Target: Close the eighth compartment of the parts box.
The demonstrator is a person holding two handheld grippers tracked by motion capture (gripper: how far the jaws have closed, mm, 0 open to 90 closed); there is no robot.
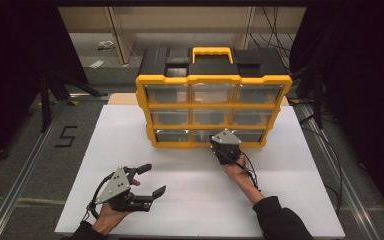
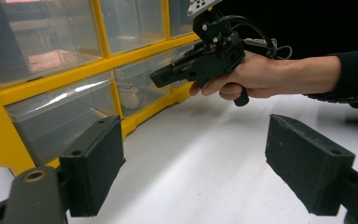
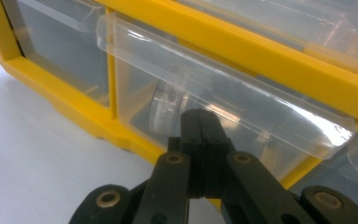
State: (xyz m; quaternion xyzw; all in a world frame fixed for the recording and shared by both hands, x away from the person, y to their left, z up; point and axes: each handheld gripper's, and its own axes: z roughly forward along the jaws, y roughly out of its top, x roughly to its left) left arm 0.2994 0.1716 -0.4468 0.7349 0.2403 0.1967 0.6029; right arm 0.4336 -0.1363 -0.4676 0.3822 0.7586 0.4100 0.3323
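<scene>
A yellow and black organizer (image 1: 212,82) with clear drawers stands at the back of the white board (image 1: 190,205). My right gripper (image 1: 215,141) is shut, nothing between its jaws, its tip at the front of the bottom middle drawer (image 1: 202,135). In the right gripper view the closed jaws (image 3: 199,122) meet that drawer (image 3: 242,107) just below its clear lip; a whitish round object (image 3: 165,109) lies inside. My left gripper (image 1: 154,179) rests open at the front left. Its view shows wide-apart pads (image 2: 98,163), the right gripper (image 2: 154,80) and the drawer's whitish object (image 2: 130,95).
The organizer has three rows of clear drawers and a yellow carry handle (image 1: 212,51) on top. A "5" (image 1: 66,136) is marked on the grey floor left of the board. Metal rails (image 1: 25,165) run along both sides, and cables hang at the back right.
</scene>
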